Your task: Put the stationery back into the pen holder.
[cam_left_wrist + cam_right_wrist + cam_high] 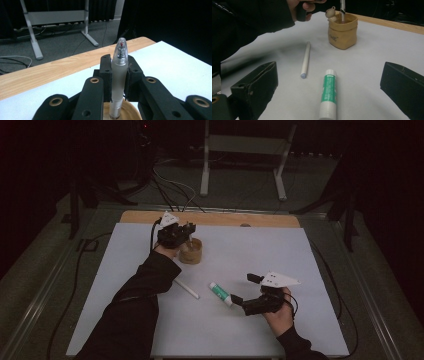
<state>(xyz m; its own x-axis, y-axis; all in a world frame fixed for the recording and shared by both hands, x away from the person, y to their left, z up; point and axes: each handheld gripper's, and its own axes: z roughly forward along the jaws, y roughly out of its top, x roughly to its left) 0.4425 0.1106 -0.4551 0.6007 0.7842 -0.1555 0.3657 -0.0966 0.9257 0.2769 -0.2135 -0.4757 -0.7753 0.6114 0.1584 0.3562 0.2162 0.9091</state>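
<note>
Your right gripper [241,291] sits near the bench's front-right corner, jaws wide apart, nothing between them, pointing toward the middle of the white sheet [300,330]. Just ahead of it lies the green-and-white glue stick [220,293], flat on the sheet, white cap end toward that gripper; in the right gripper view it lies between the two open jaws but farther out, untouched [328,93]. Left of the stick, a white pen [186,289] lies flat, partly under your left sleeve. Farther back, near the rear-left part of the sheet, stands the tan pen pot [191,251], upright, small bear figure on its rim [330,13]. Your left gripper [189,231] hangs over the pot, jaws clamped on a frosted pen [119,75] held upright, its lower end inside the pot's mouth. Bare wooden bench edge [220,218] runs behind the sheet.
</note>
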